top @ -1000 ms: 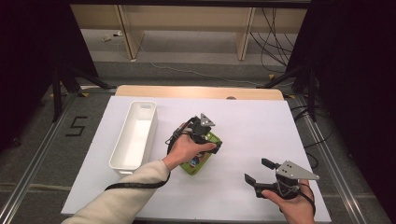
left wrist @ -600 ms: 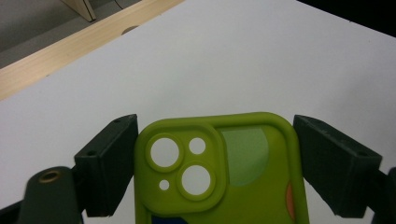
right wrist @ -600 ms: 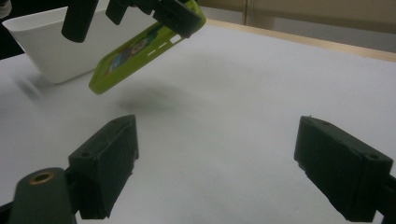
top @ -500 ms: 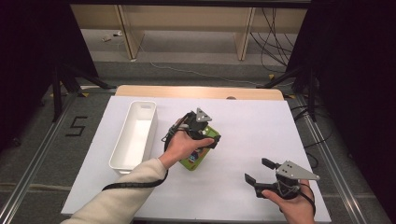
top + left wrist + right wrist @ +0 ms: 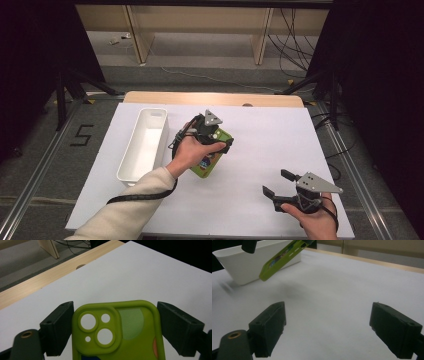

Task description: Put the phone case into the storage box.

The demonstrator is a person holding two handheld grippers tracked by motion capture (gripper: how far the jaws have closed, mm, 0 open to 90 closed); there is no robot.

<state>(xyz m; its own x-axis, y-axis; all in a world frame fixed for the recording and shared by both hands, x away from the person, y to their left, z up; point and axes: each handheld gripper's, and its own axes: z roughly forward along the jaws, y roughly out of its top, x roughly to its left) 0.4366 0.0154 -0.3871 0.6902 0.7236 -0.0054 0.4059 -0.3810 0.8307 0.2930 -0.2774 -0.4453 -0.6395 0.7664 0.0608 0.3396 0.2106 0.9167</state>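
Green phone case (image 5: 120,332) sits between my left gripper (image 5: 212,137) jaws, clamped across its width, long axis running along them, lifted and tilted off the white table (image 5: 280,135). The white bin (image 5: 145,145) lies just beside it on the left, nearer this hand. My right gripper (image 5: 281,187) hovers wide, empty, well apart.

– Where's the left gripper (image 5: 212,135)?
– Mid-table, on a green phone case (image 5: 214,159), just right of the white bin (image 5: 131,169).
– And the right gripper (image 5: 280,186)?
– Near the front edge, jaws spread, well apart from both.
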